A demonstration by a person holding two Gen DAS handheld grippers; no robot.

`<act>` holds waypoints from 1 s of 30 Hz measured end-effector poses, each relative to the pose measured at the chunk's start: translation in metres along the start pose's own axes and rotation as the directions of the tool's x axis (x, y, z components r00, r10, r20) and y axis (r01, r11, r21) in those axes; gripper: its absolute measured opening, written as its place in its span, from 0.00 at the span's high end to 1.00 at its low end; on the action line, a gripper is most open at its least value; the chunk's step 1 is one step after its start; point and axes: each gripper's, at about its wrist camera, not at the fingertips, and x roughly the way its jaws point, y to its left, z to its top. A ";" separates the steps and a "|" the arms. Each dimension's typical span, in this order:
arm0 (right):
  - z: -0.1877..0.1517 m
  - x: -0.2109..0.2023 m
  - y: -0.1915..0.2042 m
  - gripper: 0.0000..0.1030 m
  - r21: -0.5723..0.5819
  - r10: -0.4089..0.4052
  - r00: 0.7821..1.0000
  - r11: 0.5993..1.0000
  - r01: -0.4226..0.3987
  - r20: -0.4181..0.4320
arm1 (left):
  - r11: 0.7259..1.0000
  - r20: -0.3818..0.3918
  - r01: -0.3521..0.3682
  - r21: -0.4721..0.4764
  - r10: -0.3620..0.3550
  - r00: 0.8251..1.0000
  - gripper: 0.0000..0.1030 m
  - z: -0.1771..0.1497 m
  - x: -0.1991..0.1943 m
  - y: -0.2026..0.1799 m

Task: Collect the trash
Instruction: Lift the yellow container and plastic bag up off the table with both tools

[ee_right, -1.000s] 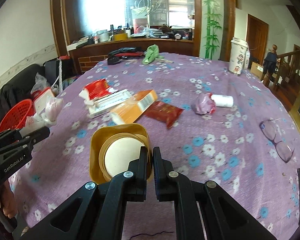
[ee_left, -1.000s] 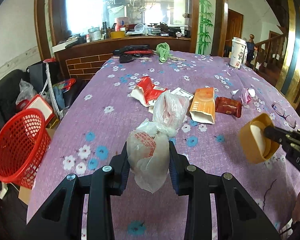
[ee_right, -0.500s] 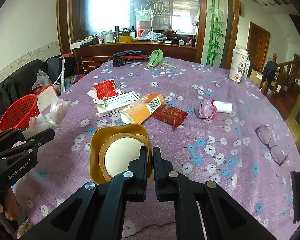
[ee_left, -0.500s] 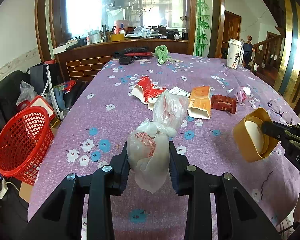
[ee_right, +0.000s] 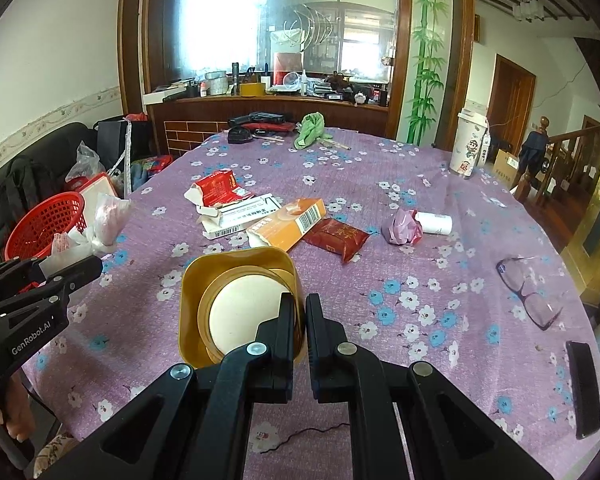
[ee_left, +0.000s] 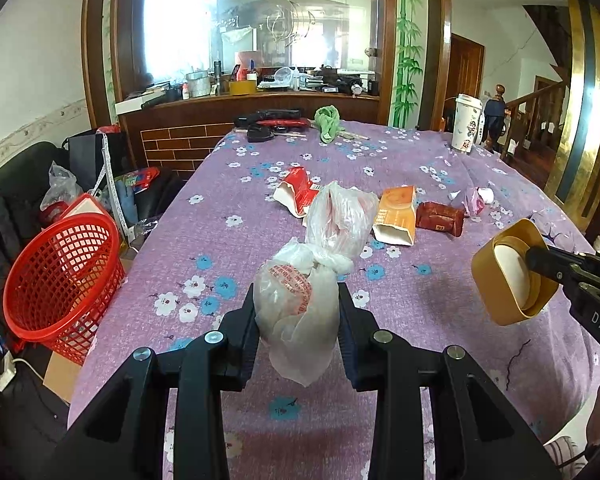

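Black plastic fingers (ee_left: 348,332) with silver screws; white "GenRobot.AI" lettering on the left gripper (ee_right: 60,270).

Count on the desk (ee_right: 380,360): one red packet (ee_right: 216,188), one white carton (ee_right: 240,216), one orange carton (ee_right: 288,224), one dark red wrapper (ee_right: 336,238), one pink crumpled wrapper (ee_right: 400,228), one small white roll (ee_right: 434,223), one green cloth (ee_right: 310,130), one tall printed cup (ee_right: 468,144), one pair of glasses (ee_right: 530,292). Held off the desk: one knotted plastic bag (ee_left: 300,304), one gold tub (ee_right: 240,308); tools: two. Beside the desk: one red basket (ee_left: 60,276).
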 end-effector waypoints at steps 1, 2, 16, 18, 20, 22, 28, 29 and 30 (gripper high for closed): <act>0.000 -0.001 0.001 0.94 0.000 0.000 1.000 1.000 0.000 0.000 | 1.000 -0.001 0.001 -0.001 -0.001 1.000 0.68 0.000 -0.001 0.000; 0.000 -0.001 0.001 0.94 0.000 0.000 1.000 1.000 0.000 0.001 | 1.000 0.000 0.001 -0.001 -0.001 1.000 0.68 -0.001 -0.001 0.001; -0.006 0.007 0.001 0.94 0.005 0.015 1.000 1.000 -0.015 -0.013 | 1.000 -0.003 -0.022 -0.004 0.022 1.000 0.68 -0.003 0.002 0.000; -0.007 0.007 0.001 0.94 0.007 0.017 1.000 1.000 -0.017 -0.017 | 1.000 -0.004 -0.020 -0.001 0.020 1.000 0.68 -0.004 0.003 -0.001; -0.009 0.008 0.000 0.94 0.011 0.018 1.000 1.000 -0.018 -0.021 | 1.000 -0.006 -0.017 0.006 0.017 1.000 0.68 -0.005 0.004 -0.002; -0.010 0.008 0.000 0.94 0.016 0.019 1.000 1.000 -0.019 -0.024 | 1.000 -0.006 -0.016 0.010 0.016 1.000 0.68 -0.005 0.004 -0.004; -0.010 0.004 0.003 0.94 0.012 0.019 1.000 1.000 -0.019 -0.020 | 1.000 -0.002 -0.012 0.004 0.012 1.000 0.68 -0.006 0.002 -0.004; -0.010 0.005 0.005 0.94 0.010 0.020 1.000 1.000 -0.020 -0.021 | 1.000 -0.002 -0.012 0.002 0.012 1.000 0.68 -0.007 0.002 -0.003; -0.010 0.005 0.006 0.94 0.009 0.021 1.000 1.000 -0.021 -0.023 | 1.000 -0.002 -0.012 0.000 0.012 1.000 0.68 -0.007 0.001 -0.001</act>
